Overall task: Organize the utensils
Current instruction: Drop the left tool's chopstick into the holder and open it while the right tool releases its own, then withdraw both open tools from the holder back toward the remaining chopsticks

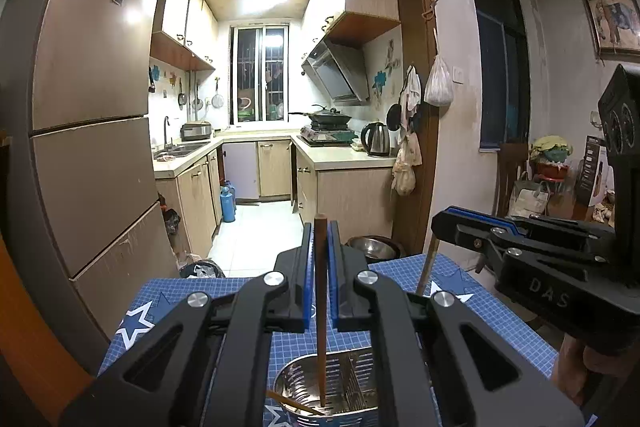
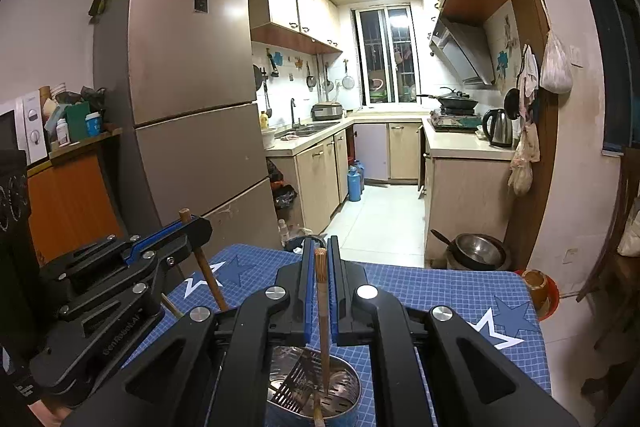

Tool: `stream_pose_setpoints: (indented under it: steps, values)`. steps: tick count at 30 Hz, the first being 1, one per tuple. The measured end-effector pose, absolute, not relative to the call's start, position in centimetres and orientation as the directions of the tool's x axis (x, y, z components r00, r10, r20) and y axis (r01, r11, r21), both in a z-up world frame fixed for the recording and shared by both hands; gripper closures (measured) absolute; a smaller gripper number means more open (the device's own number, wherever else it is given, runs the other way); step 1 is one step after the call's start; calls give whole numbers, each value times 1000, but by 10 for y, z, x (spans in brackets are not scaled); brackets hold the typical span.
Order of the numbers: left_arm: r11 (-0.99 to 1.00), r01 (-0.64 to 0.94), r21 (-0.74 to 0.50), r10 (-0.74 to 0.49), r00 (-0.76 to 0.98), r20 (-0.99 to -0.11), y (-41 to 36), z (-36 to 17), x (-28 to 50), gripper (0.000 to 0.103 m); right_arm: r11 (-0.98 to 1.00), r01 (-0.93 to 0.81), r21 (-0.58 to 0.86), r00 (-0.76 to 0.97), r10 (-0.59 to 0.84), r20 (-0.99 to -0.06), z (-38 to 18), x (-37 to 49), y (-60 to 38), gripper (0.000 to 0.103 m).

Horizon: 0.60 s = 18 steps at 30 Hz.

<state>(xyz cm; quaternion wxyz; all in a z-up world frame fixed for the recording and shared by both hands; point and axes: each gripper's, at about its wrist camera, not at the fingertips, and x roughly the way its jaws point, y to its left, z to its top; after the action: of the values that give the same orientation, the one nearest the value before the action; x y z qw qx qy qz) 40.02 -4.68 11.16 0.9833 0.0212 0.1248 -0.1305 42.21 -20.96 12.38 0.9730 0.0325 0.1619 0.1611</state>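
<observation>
While both grippers hovered over the blue gridded mat (image 1: pixel 500 311), each was clamped on one chopstick. The left gripper (image 1: pixel 320 239) pinched a dark brown chopstick (image 1: pixel 320 307) near its top; the stick stood close to upright, its lower tip reaching down inside the perforated steel utensil holder (image 1: pixel 344 383) directly below the jaws. The right gripper (image 2: pixel 319 255) held a paler chopstick (image 2: pixel 323 315) the same way, long axis near vertical, tip inside the same holder (image 2: pixel 344 387).

So the container lay straight beneath both tools, near the mat's near edge, and I judged the coming move to be a short drop or release rather than any sideways travel; neither hand looked clearly nearer.

Only the left wrist view showed a loose chopstick already lying slanted in the holder's bottom. Only the right wrist view showed the holder's slotted divider (image 2: pixel 296 379) clearly, and the left gripper's stick from the side.
</observation>
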Motion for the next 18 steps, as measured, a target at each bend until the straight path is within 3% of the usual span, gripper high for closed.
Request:
stream_pose_setpoints:
  steps: [3,7,13,18]
  values:
    - [965,263,11,-251,931,-265,-47,108,401,94,943,-309,120,892,331,-307,120,422,-211,95]
    - [968,251,20,-238,938,-254,-48,107,396,70,945,-305,116,895,326,-304,118,417,-214,89]
    - [967,254,8,-244,939,-240,-44,108,379,60,946,-307,105,904,325,-279,124,397,-218,85]
    - [962,272,15,-261,937,-233,-40,106,344,59,936,-335,106,906,351,-236,130,345,-225,80]
